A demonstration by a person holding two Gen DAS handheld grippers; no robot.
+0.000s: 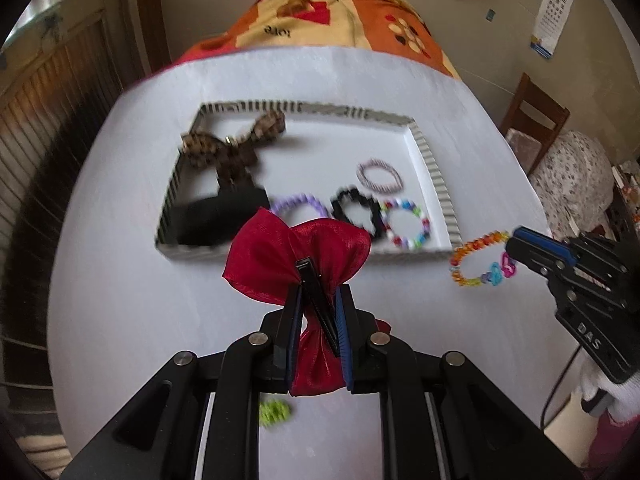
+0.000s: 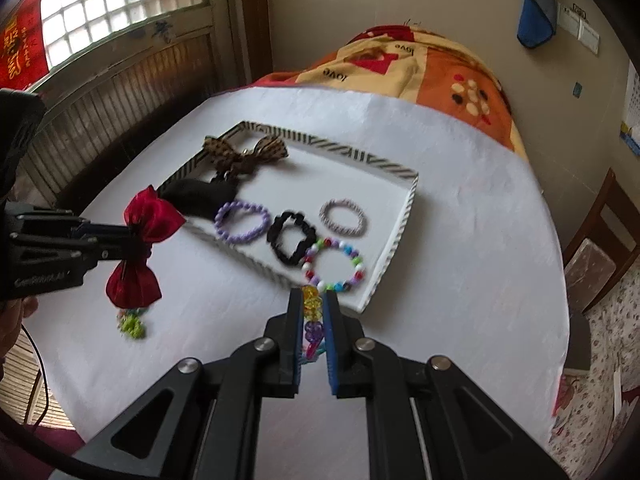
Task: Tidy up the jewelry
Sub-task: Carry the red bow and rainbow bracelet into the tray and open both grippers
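Just short of the striped tray's near wall, both grippers are carrying loads. Left gripper is clamping a red bow by its black clip, the fabric hanging clear of the white table, near the tray's near-left part. Right gripper is pinching a rainbow bead bracelet edge-on, just outside the tray's near-right corner.

Already lying inside the tray: brown checked bow, black bow, purple bracelet, black scrunchie, grey striped band, multicolour bead bracelet.

Step in hand, as I judge it: transport toward the tray. Next move is calling for carrying each piece over the wall, finding bare floor (far-right of the tray looks freest), then releasing. A green bead piece is waiting on the table, well outside the tray's near-left side.
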